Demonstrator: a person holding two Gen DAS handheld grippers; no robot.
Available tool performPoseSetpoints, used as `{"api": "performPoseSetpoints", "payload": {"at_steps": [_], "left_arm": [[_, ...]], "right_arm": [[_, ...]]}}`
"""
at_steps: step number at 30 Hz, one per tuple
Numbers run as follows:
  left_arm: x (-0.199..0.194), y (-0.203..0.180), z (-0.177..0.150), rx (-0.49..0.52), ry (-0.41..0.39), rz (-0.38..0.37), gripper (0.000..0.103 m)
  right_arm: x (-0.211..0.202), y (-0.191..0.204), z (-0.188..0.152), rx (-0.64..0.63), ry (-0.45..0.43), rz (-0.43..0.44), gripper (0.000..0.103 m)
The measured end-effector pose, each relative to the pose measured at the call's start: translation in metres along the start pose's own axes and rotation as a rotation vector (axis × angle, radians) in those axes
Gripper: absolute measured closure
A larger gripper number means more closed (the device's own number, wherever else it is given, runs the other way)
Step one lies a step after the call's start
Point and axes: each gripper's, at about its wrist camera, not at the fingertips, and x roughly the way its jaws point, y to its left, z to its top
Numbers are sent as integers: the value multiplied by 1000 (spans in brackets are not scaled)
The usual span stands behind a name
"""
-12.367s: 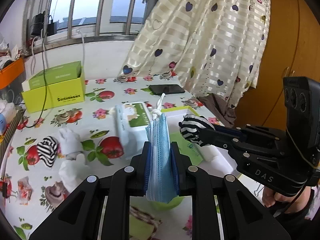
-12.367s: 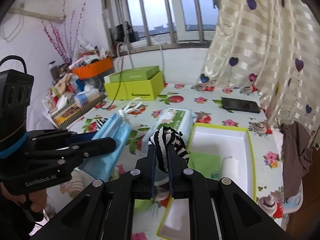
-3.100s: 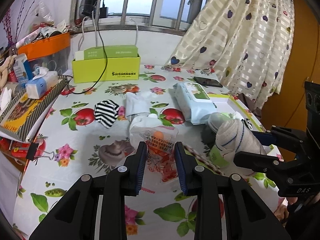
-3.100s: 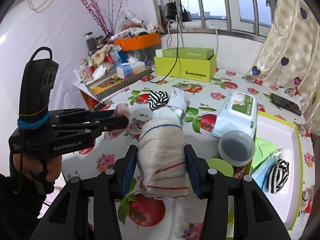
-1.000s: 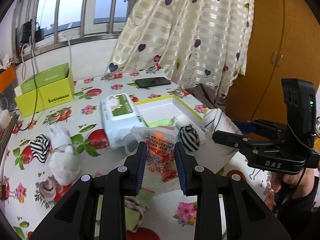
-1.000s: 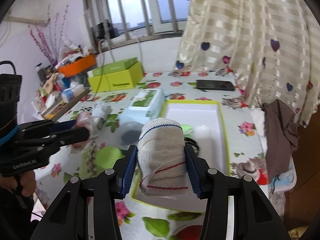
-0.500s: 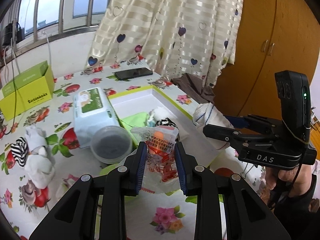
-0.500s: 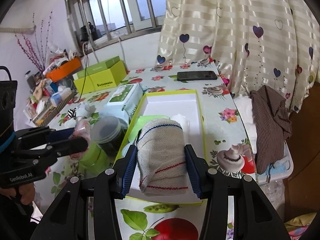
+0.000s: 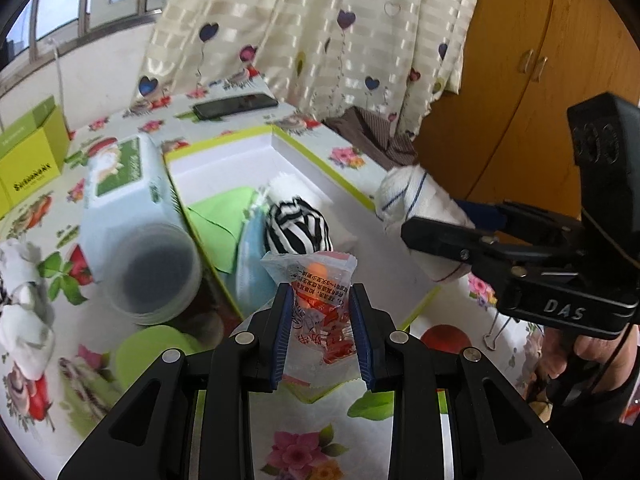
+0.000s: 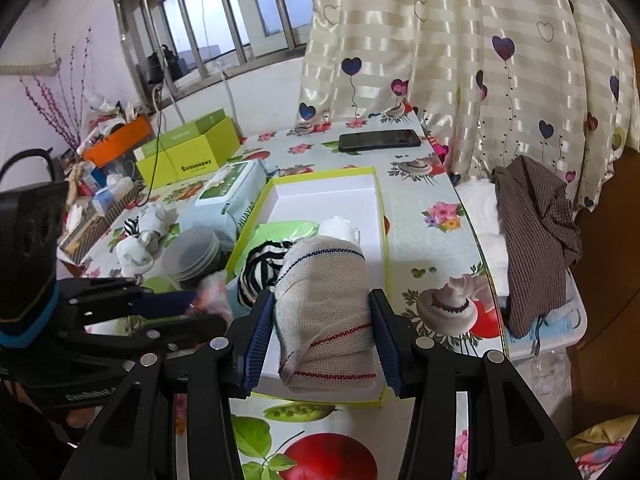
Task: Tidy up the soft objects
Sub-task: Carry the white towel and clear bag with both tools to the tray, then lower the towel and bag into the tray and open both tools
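My left gripper (image 9: 320, 292) is shut on a clear plastic packet (image 9: 316, 280) with orange and red contents, held just above the near end of the white tray with a lime rim (image 9: 336, 168). My right gripper (image 10: 322, 300) is shut on a rolled beige cloth (image 10: 326, 312) with red and blue stripes, over the tray's near end (image 10: 320, 196). In the left wrist view that roll (image 9: 416, 216) hangs over the tray's right rim. The tray holds a black-and-white striped sock ball (image 9: 298, 230), a blue face mask (image 9: 250, 268), a green cloth (image 9: 218, 224) and a white roll (image 10: 340, 230).
Left of the tray lie a wet-wipes pack (image 9: 124, 184), a clear round tub (image 9: 152, 276) and a green lid (image 9: 152, 356). White socks (image 10: 140, 240) and a striped sock ball (image 10: 130, 226) lie further left. A phone (image 10: 380, 140) lies beyond the tray. A brown cloth (image 10: 536, 240) hangs off the table's right edge.
Both grippers have moved closer over the tray's near end, each with its load still held. The tray and its contents look larger in both views.
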Motion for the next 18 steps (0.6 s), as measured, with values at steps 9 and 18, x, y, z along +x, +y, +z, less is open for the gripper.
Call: {"api": "performPoseSetpoints", "payload": {"at_steps": [9,18], "left_arm": [[22,-3,0,20,36,-29,69],[17,2,-4,13,32,-35,62]], "right_arm": [[8,-7,-1,14,16,3,56],[18,-4,-1,9,36,19,56]]}}
